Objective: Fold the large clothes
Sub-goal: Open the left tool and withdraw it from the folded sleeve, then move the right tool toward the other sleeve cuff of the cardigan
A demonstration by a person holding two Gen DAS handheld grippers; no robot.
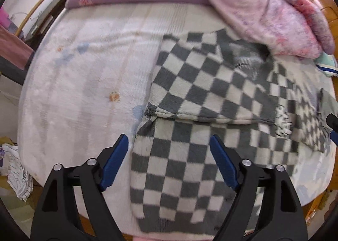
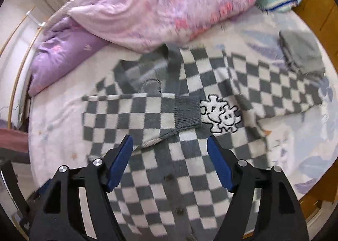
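One sleeve's folded in, both tongs spread and empty
Next we'd grab the other sleeve (image 2: 274, 93) of the checkered cardigan (image 2: 169, 167) by its cuff, left gripper (image 1: 169, 156) and right gripper (image 2: 170, 154) holding it flat

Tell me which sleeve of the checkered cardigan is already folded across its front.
The sleeve whose grey ribbed cuff lies beside the cartoon patch; the other sleeve still stretches outward.
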